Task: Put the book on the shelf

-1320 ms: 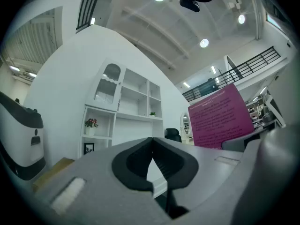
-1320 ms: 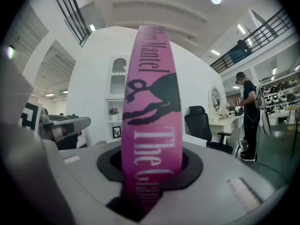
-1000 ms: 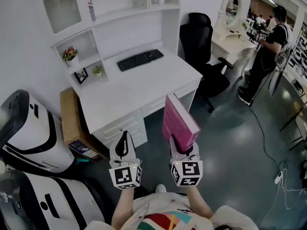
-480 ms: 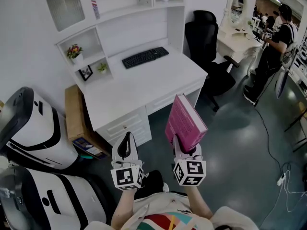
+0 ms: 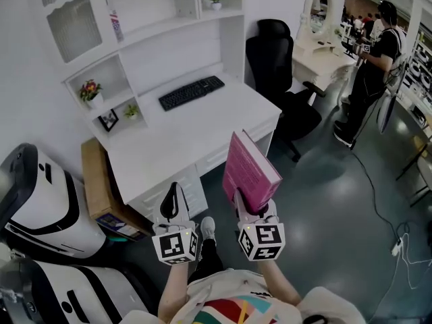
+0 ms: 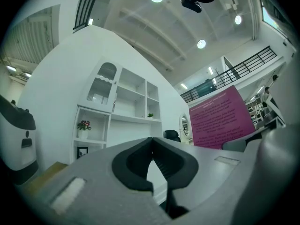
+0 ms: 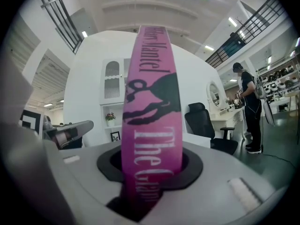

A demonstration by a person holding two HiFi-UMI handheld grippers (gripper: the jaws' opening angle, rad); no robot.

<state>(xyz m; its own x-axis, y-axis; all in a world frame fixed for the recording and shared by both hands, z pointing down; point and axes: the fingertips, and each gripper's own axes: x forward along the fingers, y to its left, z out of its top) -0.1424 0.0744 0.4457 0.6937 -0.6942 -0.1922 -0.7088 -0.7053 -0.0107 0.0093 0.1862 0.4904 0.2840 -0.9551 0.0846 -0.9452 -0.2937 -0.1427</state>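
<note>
Between right tongs [image 5: 247, 205]: book [image 5: 248, 171]; shelf cubby [image 5: 113, 78]: flowers [image 5: 90, 90].

A white table [image 5: 202, 123] stands against the wall. A black keyboard [image 5: 191, 92] lies on the table toward its back edge. Above the table's back left corner sit a flower pot [image 5: 91, 92], a small picture frame [image 5: 108, 120] and a little green plant [image 5: 131, 111]. Higher up over the table are a bottle [image 5: 113, 24] and another small plant [image 5: 216, 1]. A black chair [image 5: 280, 59] stands just right of the table. Farther right is a vanity [image 5: 317, 49] with an oval mirror [image 5: 319, 9], and a person [image 5: 371, 73] in dark clothes stands beyond it. A brown box [image 5: 96, 174] leans at the table's left end, with a white-and-black machine [image 5: 40, 198] left of that. A cable [image 5: 374, 194] trails over the floor, well right of the table.
</note>
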